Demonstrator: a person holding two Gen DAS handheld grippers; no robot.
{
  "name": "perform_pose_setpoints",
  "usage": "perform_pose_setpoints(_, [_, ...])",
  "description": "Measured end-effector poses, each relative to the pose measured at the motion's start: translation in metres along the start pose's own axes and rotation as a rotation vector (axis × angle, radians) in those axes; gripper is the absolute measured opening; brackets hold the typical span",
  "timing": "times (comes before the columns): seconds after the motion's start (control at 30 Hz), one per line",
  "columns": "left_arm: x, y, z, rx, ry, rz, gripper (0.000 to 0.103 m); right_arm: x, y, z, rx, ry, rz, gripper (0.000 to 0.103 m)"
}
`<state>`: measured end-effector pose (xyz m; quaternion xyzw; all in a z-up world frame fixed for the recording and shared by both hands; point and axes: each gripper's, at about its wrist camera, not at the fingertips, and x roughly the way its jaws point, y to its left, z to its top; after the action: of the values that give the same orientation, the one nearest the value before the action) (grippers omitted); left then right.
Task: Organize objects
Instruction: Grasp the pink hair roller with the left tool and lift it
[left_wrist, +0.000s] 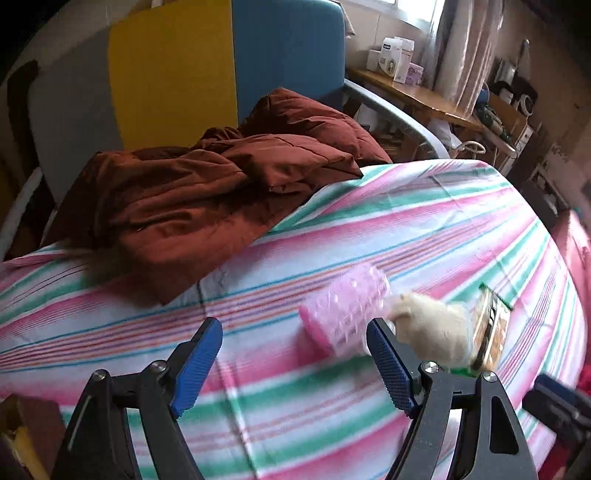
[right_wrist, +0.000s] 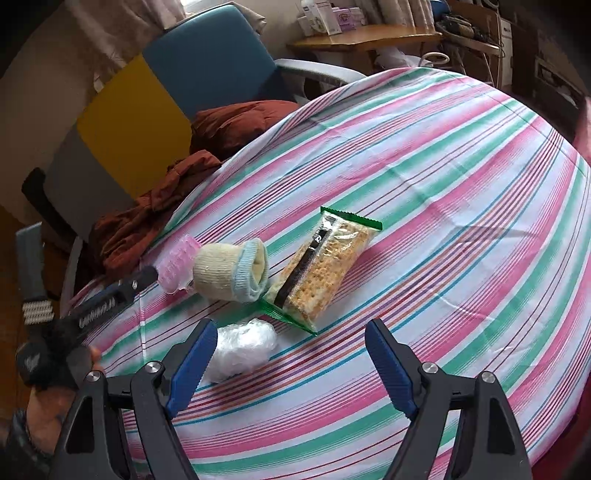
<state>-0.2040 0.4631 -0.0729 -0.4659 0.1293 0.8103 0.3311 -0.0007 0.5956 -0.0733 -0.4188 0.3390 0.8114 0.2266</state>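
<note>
On the striped bedsheet (right_wrist: 424, 192) a pink bumpy hair roller (right_wrist: 175, 266), a cream sock with a blue cuff (right_wrist: 232, 271) and a green-edged cracker packet (right_wrist: 321, 273) lie in a row. A clear plastic wad (right_wrist: 242, 349) sits just in front of them. My left gripper (left_wrist: 293, 365) is open. The roller (left_wrist: 345, 310) lies just beyond its right finger, with the sock (left_wrist: 432, 328) and the packet (left_wrist: 491, 332) further right. From the right wrist view one left finger (right_wrist: 122, 291) reaches the roller's end; contact is unclear. My right gripper (right_wrist: 293, 350) is open and holds nothing, with the wad by its left finger.
A rust-brown quilt (left_wrist: 221, 184) is heaped on the bed's far left. Behind it stands a chair with yellow and blue panels (left_wrist: 229, 66). A wooden desk (right_wrist: 362, 37) with boxes is at the back. A gloved hand (right_wrist: 55, 369) holds the left gripper.
</note>
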Motion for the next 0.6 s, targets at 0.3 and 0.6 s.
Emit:
perform_pose_setpoints(0.3, [0.046,-0.005,0.026,-0.081,0.050,-0.117,0.081,0.014,0.008,-0.004,-0.043,0.043,-0.013,0.084])
perform_pose_setpoints(0.6, [0.042,-0.006,0.018,-0.061,0.082,-0.186,0.060,0.022,0.010,-0.005,-0.064,0.060,-0.032,0.084])
